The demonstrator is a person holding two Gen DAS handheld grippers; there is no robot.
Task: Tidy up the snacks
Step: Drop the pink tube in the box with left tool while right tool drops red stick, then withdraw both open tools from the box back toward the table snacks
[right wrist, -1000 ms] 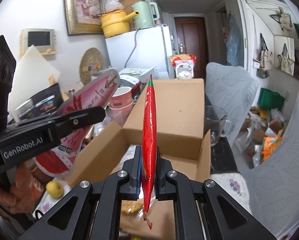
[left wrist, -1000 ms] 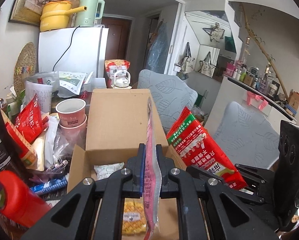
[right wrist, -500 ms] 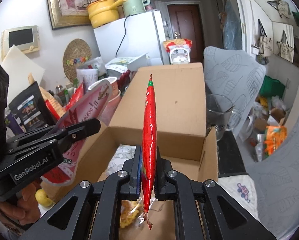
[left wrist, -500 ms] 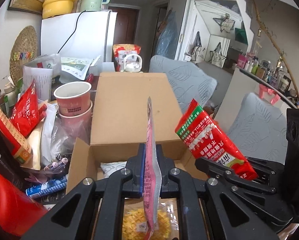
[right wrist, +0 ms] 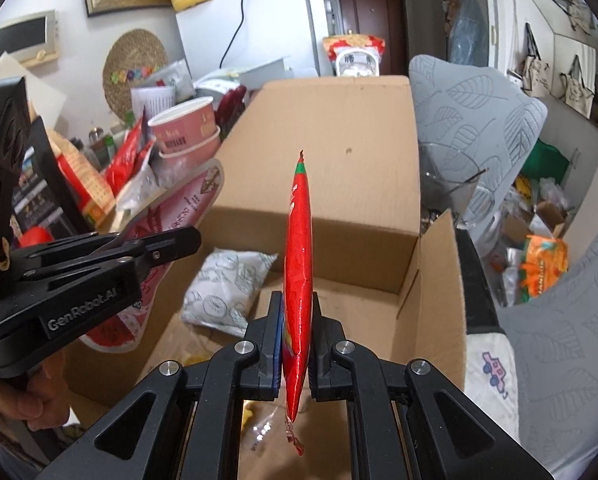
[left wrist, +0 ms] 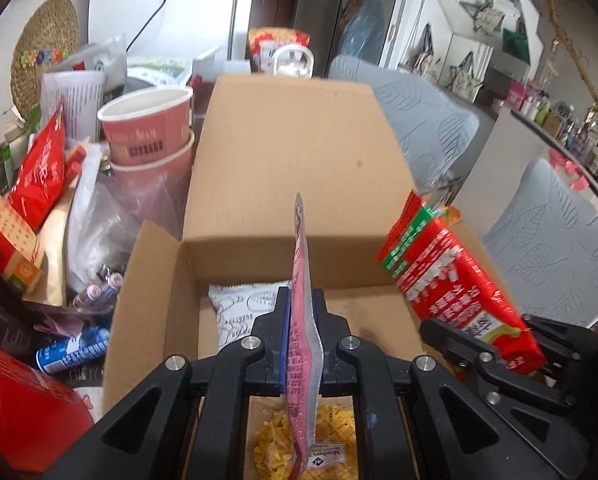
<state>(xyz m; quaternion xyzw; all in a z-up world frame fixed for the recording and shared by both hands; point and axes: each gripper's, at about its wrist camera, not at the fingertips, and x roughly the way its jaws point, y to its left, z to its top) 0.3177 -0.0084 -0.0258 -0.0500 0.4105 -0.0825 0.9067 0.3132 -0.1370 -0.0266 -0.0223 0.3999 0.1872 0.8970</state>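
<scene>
Clamping a pink snack packet edge-on, the left gripper has its jaws pressed tight on it above the open cardboard box. The right gripper likewise pinches a red snack packet upright over the same box, at about three o'clock from the left one. Inside the box lie a white patterned pouch toward twelve o'clock and a bag of yellow chips toward six. Stacked pink paper cups stand on the cluttered bench at ten o'clock of the box.
</scene>
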